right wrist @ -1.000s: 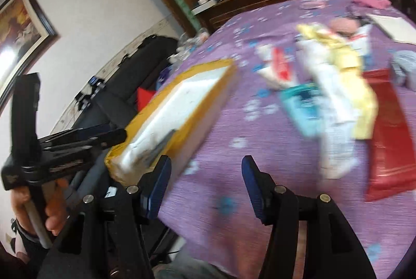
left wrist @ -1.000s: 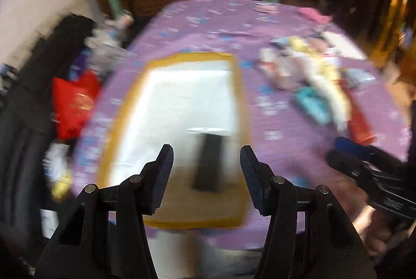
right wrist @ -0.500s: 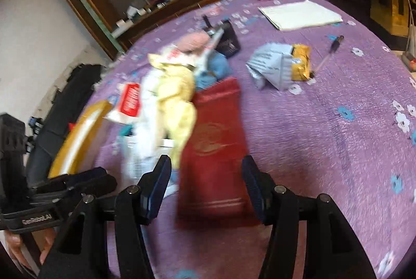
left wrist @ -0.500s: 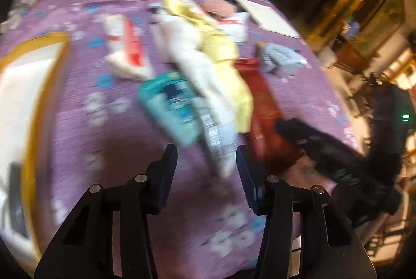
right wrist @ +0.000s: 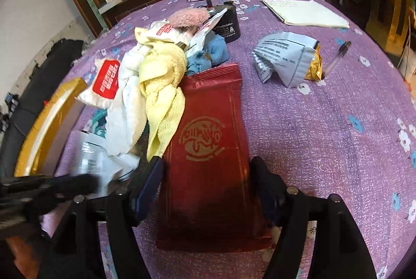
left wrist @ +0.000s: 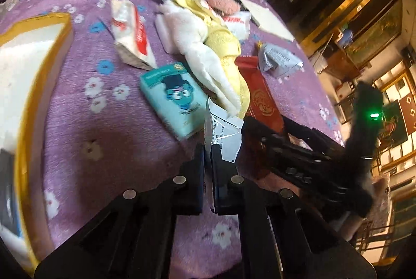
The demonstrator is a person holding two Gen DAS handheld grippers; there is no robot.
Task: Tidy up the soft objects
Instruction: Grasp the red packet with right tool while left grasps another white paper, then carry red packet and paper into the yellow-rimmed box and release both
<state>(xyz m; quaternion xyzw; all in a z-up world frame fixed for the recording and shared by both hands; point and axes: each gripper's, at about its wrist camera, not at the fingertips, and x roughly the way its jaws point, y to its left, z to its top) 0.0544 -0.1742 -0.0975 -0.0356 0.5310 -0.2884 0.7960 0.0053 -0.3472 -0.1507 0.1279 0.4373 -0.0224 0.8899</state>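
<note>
Between left tool [left wrist: 207, 148] pads, white packet [left wrist: 223, 133] edge, just pinched

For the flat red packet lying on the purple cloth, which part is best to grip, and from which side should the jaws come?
Grip the red packet across its narrow width at the near, free end, coming down from above. It lies flat and long, and its far end is tucked under the yellow towel. The right gripper already straddles both long edges, jaws open, so closing there should probably hold it.

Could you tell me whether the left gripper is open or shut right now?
Shut: the left gripper pinches the white packet's edge.
</note>
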